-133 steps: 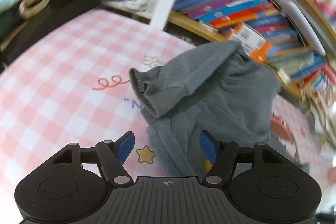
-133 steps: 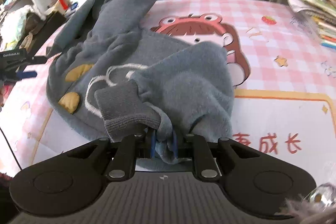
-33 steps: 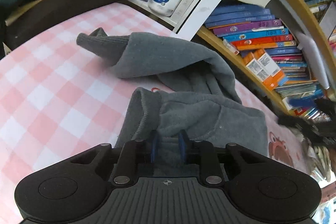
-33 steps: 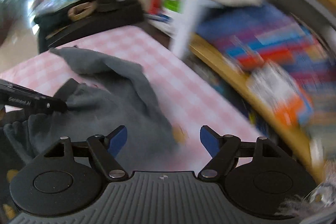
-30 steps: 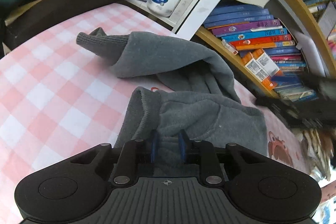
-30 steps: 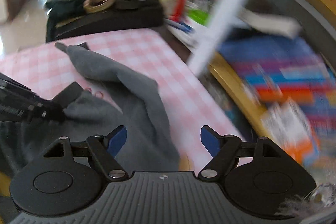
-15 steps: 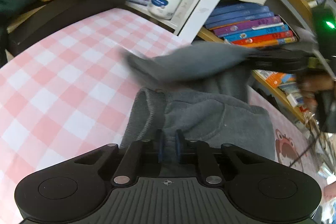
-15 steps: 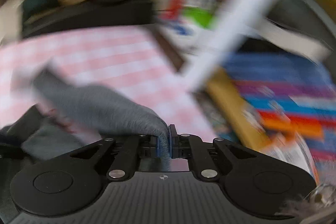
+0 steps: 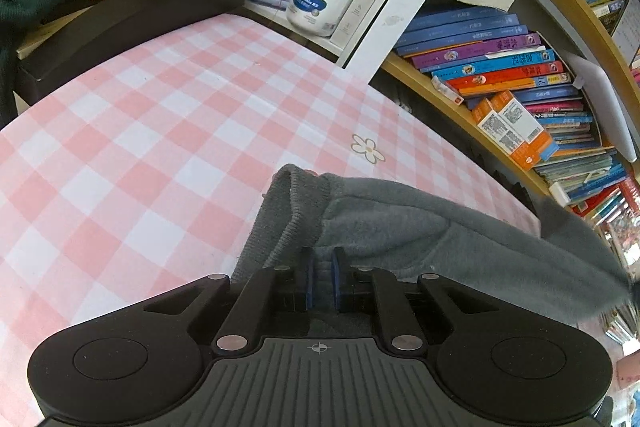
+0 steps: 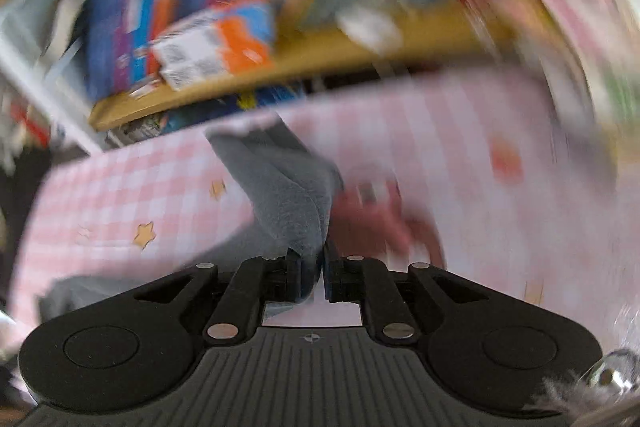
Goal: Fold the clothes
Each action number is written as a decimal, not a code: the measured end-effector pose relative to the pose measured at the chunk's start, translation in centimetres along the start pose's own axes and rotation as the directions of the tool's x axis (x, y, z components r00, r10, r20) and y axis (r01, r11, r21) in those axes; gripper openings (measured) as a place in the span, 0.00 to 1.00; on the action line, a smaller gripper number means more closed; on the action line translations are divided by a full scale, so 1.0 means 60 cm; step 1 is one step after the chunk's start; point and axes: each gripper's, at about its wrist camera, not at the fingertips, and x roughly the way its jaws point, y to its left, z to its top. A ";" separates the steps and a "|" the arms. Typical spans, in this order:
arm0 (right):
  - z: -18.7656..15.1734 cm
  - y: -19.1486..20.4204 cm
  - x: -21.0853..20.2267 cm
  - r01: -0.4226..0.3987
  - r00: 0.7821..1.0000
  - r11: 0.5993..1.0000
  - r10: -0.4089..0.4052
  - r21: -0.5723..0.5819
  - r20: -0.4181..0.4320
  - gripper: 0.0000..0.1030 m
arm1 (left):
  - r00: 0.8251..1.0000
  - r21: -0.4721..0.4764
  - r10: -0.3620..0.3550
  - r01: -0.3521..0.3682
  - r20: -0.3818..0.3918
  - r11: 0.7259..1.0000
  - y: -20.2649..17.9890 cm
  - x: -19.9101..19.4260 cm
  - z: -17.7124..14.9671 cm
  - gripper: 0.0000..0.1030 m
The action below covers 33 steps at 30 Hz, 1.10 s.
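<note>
Left gripper (image 9: 321, 277): blue pads nearly together, pinching a fold of the grey sweater (image 9: 400, 227) by its ribbed hem. Right gripper (image 10: 322, 277): jaws likewise clamped on grey sweater fabric, view motion-blurred. Garment hangs stretched above the pink checked tablecloth (image 9: 160, 131), beside the bookshelf (image 9: 500, 83).

Home study corner, crammed bookshelf (image 9: 508, 75), pen pot (image 9: 320, 3), pink checked tablecloth (image 9: 160, 115)

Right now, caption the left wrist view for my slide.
Left gripper shut on grey sweatshirt over pink checked tablecloth, bookshelf behind.
</note>
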 end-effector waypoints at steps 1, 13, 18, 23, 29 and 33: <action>-0.019 -0.016 -0.005 -0.018 1.000 0.998 0.018 0.058 -0.006 0.12 | 1.000 0.003 0.002 -0.002 0.000 1.000 -0.001 0.000 0.000 0.12; -0.097 0.060 -0.017 0.238 0.971 0.876 -0.213 -0.420 0.108 0.58 | 1.000 0.031 0.020 -0.020 0.001 0.999 -0.006 0.000 0.000 0.12; -0.113 0.164 0.018 0.277 0.959 0.539 -0.198 -0.795 0.200 0.65 | 1.000 0.027 0.017 -0.018 0.007 0.999 -0.005 0.000 -0.002 0.12; -0.108 0.240 0.090 0.218 0.971 0.374 -0.175 -0.901 0.162 0.65 | 1.000 0.025 0.013 -0.013 0.011 1.000 -0.004 0.000 -0.002 0.12; -0.077 0.240 0.168 0.194 0.955 0.410 -0.288 -0.891 0.075 0.22 | 1.000 0.024 0.006 -0.006 0.014 1.000 -0.001 0.000 -0.003 0.12; -0.017 0.170 0.087 0.264 0.961 0.622 -0.234 -0.737 0.147 0.09 | 1.000 0.022 0.002 -0.002 0.015 1.000 0.000 0.000 -0.003 0.12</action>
